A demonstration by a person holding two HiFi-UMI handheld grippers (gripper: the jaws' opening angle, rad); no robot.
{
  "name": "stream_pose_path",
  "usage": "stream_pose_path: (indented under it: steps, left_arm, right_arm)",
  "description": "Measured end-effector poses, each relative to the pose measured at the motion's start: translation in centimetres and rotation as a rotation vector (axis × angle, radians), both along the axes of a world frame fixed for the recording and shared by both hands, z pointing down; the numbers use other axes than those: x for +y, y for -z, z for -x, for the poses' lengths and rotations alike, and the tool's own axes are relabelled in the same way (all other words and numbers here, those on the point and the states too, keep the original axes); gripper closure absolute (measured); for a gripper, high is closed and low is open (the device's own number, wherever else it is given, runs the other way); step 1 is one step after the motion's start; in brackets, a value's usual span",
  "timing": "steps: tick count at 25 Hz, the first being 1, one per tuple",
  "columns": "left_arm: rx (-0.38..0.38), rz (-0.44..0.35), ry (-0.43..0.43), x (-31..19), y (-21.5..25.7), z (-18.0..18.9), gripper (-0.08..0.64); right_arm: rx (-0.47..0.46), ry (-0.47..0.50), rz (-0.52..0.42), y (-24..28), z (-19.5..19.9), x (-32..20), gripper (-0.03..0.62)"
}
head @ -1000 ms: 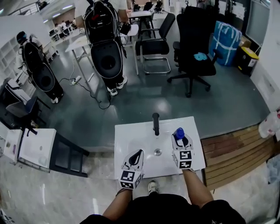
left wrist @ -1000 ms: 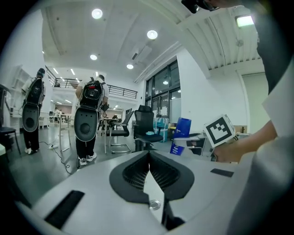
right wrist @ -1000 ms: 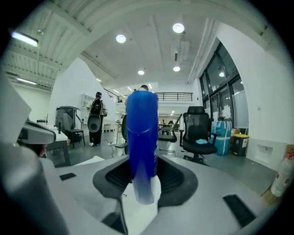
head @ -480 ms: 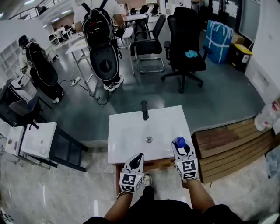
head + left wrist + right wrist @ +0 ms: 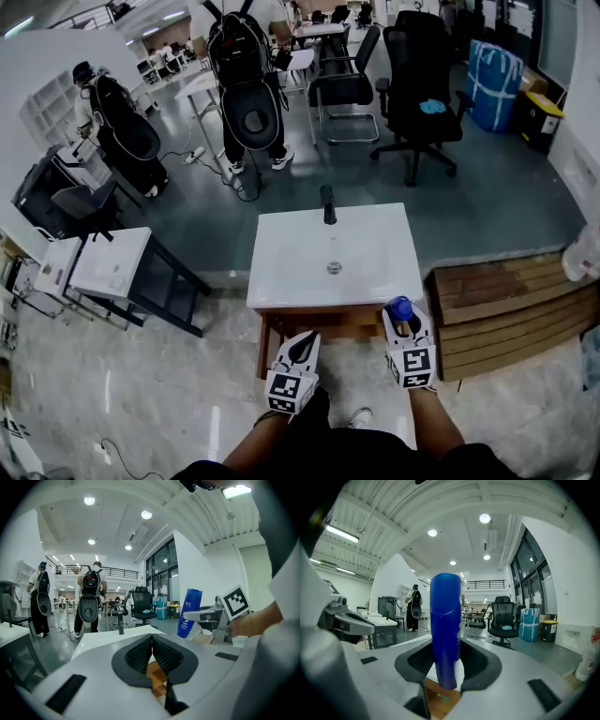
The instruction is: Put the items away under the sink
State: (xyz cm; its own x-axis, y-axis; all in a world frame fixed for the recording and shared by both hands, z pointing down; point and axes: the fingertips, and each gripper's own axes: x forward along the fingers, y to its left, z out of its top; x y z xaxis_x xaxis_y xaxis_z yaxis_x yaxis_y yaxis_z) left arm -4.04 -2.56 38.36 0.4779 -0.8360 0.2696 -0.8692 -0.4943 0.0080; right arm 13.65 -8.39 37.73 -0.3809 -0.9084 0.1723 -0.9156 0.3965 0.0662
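Between the jaws of the right gripper [image 5: 406, 328], a blue bottle [image 5: 446, 620] stands upright, grasped; the left gripper [image 5: 152, 651] alongside is clenched, empty; a white sink [image 5: 300, 253] lies just ahead.

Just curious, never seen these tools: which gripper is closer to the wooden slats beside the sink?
Right. The right gripper, shut on a blue bottle, is just beside the wooden slats; the left gripper is farther away, before the sink.

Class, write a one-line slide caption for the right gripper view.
Right gripper holding an upright blue bottle, the white sink just ahead and an office chair beyond.
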Motion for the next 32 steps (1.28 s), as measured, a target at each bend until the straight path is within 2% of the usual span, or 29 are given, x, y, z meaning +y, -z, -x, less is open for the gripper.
stream_pose_path:
  steps: [6, 16, 21, 25, 30, 32]
  left_arm:
    - [-0.015, 0.009, 0.011, 1.2, -0.3, 1.1, 0.538]
    - [0.018, 0.011, -0.034, -0.8, -0.9, 4.7, 0.538]
    - [-0.004, 0.011, -0.067, -1.8, -2.9, 6.4, 0.538]
    - [-0.005, 0.008, -0.057, -1.9, -6.0, 7.2, 0.538]
    - [0.001, 0.054, -0.027, -2.4, -13.5, 7.6, 0.538]
    - [0.014, 0.045, -0.021, -2.7, -16.7, 7.6, 0.538]
  right_arm:
    - [-0.006, 0.013, 0.003, -0.5, 1.6, 2.1, 0.428]
    - [0.011, -0.030, -0.005, -0.5, 6.2, 2.9, 0.428]
    - [-0.003, -0.058, -0.004, -2.0, 8.6, 3.2, 0.428]
    - [0.006, -0.045, 0.010, -5.6, 10.4, 3.6, 0.428]
    - [0.012, -0.013, 0.036, -12.1, 11.8, 3.7, 0.428]
    - [0.014, 0.002, 0.029, -14.7, 12.2, 3.3, 0.428]
